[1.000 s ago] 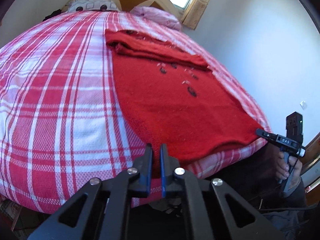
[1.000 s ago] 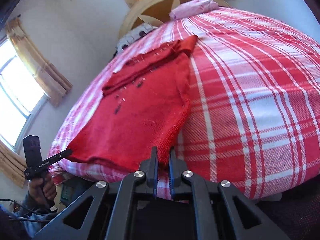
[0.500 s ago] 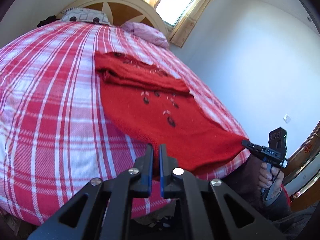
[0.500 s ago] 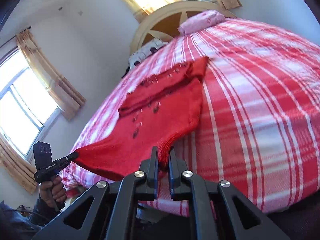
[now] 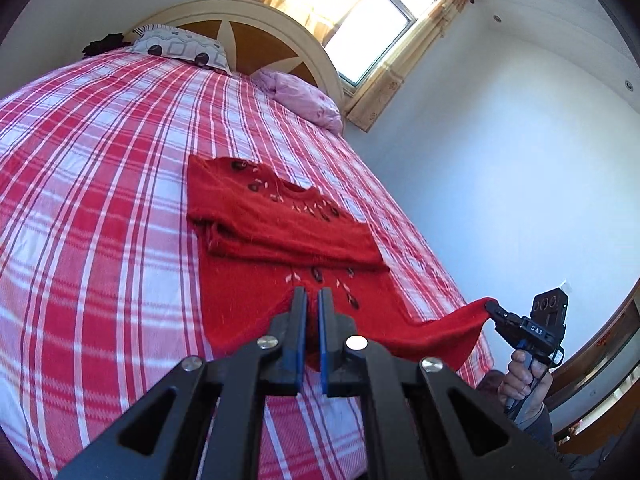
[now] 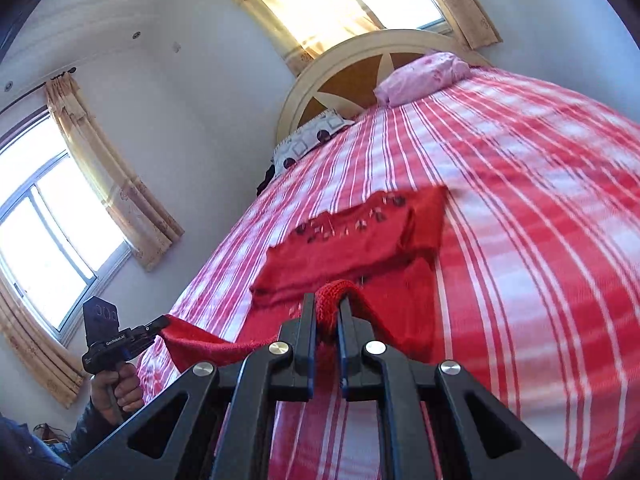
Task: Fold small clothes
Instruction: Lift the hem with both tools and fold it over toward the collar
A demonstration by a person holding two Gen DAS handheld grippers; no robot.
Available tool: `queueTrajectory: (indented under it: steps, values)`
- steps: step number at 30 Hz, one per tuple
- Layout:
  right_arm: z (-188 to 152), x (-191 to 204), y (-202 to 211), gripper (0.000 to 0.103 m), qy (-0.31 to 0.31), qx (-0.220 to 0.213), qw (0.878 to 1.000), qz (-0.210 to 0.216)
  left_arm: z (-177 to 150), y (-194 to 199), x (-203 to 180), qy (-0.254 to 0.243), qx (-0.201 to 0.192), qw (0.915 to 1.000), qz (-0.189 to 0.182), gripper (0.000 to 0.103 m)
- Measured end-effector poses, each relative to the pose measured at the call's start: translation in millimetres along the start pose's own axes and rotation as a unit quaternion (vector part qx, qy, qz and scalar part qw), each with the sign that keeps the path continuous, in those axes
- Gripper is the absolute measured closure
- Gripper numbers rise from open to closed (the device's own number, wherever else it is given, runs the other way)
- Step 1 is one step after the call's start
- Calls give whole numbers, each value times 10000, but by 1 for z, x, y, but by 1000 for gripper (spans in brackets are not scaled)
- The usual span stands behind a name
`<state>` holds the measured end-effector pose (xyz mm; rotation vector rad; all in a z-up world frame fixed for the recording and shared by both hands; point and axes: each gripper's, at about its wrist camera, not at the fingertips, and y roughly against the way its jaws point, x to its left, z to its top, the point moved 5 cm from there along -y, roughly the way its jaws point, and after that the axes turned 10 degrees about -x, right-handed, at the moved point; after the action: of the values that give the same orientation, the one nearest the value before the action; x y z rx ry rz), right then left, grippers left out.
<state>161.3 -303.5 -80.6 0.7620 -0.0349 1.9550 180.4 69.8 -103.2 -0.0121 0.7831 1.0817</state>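
A red knit sweater with dark and white embroidered marks lies on the plaid bed, its sleeves folded across the upper part. My left gripper is shut on one corner of the sweater's bottom hem. My right gripper is shut on the other hem corner, which bunches between its fingers. Both hold the hem lifted off the bed. The right gripper also shows in the left wrist view, and the left gripper shows in the right wrist view. The sweater shows in the right wrist view too.
The bed has a red and white plaid cover. A patterned pillow and a pink pillow lie at the round headboard. Windows with curtains stand behind and beside the bed. A white wall is at the right.
Both grippers have risen and moved toward the headboard with the hem corners. The lower part of the sweater has come up off the bed.
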Motion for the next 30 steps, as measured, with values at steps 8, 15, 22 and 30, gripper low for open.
queueTrajectory:
  steps: [8,15,22,30]
  values:
    - [50,-3,-43,95,50,-54,9999,-101,54,-39,6,-26,-90,10000,23,98]
    - [84,-13,-101,95,94,111,9995,-285,88,-77,23,61,-81,9999,90,98]
    - [118,-30,-162,96,105,242,9986,-460,114,-125,47,188,10,9996,208,98]
    - [126,-72,-251,96,-90,671,9952,-702,134,-192,91,278,289,9977,539,98]
